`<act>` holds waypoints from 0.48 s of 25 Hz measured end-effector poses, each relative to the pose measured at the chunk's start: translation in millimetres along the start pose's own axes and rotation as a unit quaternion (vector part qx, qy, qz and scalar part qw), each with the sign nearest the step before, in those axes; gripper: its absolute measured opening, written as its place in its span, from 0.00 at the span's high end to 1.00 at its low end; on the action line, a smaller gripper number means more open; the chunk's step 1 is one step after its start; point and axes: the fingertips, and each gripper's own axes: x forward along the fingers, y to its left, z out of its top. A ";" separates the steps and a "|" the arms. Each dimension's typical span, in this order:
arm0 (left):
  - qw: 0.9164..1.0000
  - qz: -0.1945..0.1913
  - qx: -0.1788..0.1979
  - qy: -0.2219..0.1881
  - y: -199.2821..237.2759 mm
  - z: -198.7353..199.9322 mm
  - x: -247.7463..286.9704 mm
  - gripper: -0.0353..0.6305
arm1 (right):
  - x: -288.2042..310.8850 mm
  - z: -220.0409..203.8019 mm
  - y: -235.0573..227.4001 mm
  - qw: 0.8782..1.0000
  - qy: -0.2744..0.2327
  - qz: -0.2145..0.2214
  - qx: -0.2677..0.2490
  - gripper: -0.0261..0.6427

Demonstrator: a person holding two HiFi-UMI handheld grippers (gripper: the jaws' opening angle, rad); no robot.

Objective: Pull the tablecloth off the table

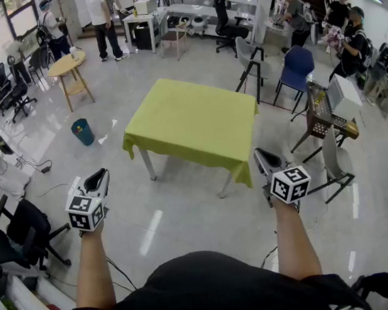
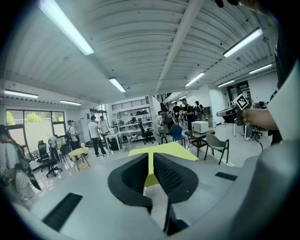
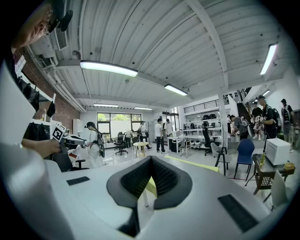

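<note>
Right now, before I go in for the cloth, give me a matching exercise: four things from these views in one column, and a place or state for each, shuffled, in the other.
Things:
1. tablecloth
2. teal bin
3. blue chair
4. left gripper

Places or states:
A. on the floor, left of the table in the head view
B. shut, nothing between its jaws, short of the table
C. spread over the table, edges hanging down
D. standing off the table's right corner in the head view

Pairs: 1-C, 2-A, 3-D, 4-B.
</note>
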 end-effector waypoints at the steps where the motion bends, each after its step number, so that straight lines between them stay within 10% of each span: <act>1: 1.000 0.000 -0.003 0.001 -1.4 0.0 -1.1 0.89 | -2.8 -1.3 -1.6 1.000 0.002 -0.001 0.002 0.94; 12: 0.999 0.004 -0.027 0.034 2.3 -29.9 -1.7 0.87 | -1.4 -19.2 -13.2 1.000 0.015 0.002 0.021 0.94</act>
